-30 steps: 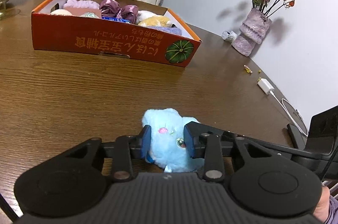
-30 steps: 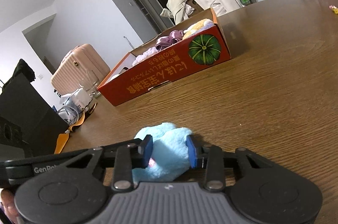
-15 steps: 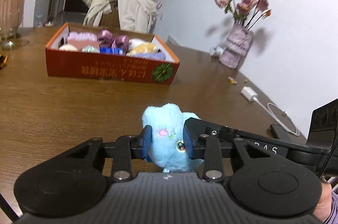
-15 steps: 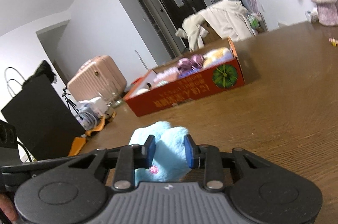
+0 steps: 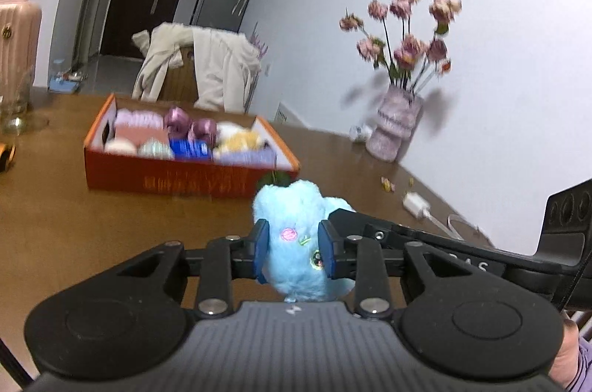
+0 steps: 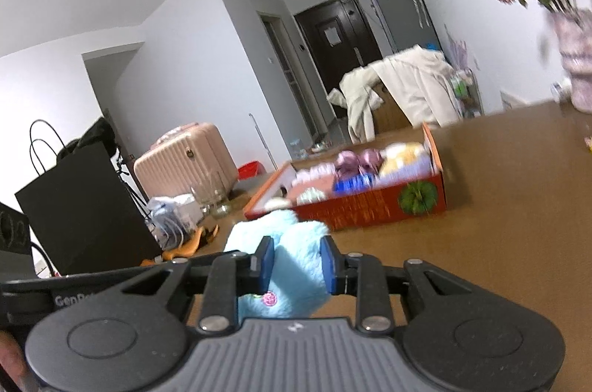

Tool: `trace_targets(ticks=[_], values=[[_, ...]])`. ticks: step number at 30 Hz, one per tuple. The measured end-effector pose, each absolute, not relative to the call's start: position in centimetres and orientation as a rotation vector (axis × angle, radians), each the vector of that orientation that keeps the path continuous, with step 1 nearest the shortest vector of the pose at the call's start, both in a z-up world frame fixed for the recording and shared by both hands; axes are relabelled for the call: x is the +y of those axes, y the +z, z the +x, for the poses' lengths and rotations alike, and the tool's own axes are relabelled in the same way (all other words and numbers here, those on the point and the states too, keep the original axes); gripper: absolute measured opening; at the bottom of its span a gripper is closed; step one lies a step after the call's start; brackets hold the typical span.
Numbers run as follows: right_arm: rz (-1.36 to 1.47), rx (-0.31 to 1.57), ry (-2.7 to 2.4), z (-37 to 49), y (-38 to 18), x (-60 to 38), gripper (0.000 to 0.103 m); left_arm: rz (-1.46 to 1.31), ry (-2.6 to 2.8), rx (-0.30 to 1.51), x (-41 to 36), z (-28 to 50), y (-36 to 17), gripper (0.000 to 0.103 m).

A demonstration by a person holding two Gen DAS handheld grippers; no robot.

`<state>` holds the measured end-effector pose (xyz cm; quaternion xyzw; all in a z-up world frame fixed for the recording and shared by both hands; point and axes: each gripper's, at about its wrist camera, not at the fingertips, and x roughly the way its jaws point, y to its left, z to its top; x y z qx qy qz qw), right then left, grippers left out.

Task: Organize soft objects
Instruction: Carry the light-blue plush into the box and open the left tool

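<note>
Above the near edge of the table (image 5: 74, 225), the blue plush toy (image 5: 296, 244) hangs pinched by the left gripper (image 5: 294, 251) and right gripper (image 6: 297, 266), both jaws closing on it. Best carried level over the orange box (image 5: 185, 175), probably toward its fuller right end. The vase (image 5: 394, 129) and charger (image 5: 416, 203) stand clear by the right edge.

The brown wooden worktop (image 5: 74, 225) carries an orange box (image 5: 185, 175) of soft items, a vase (image 5: 394, 129), and a white charger (image 5: 416, 203).
</note>
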<state>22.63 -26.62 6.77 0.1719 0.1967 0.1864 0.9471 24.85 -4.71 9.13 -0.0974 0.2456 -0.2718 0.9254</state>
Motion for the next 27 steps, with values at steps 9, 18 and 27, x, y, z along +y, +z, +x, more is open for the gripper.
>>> trace_targets(ticks=[9, 18, 27], values=[[0.310, 0.343, 0.400, 34.3, 12.9, -26.4, 0.022, -0.182, -0.547, 0.425, -4.8, 36.0, 13.7, 0.029], [0.328, 0.495, 0.370, 47.6, 9.2, -25.8, 0.022, -0.221, -0.528, 0.601, -4.9, 48.6, 9.5, 0.029], [0.352, 0.701, 0.336, 53.8, 1.9, -25.2, 0.022, -0.191, -0.496, 0.773, -5.3, 54.0, 3.0, 0.029]])
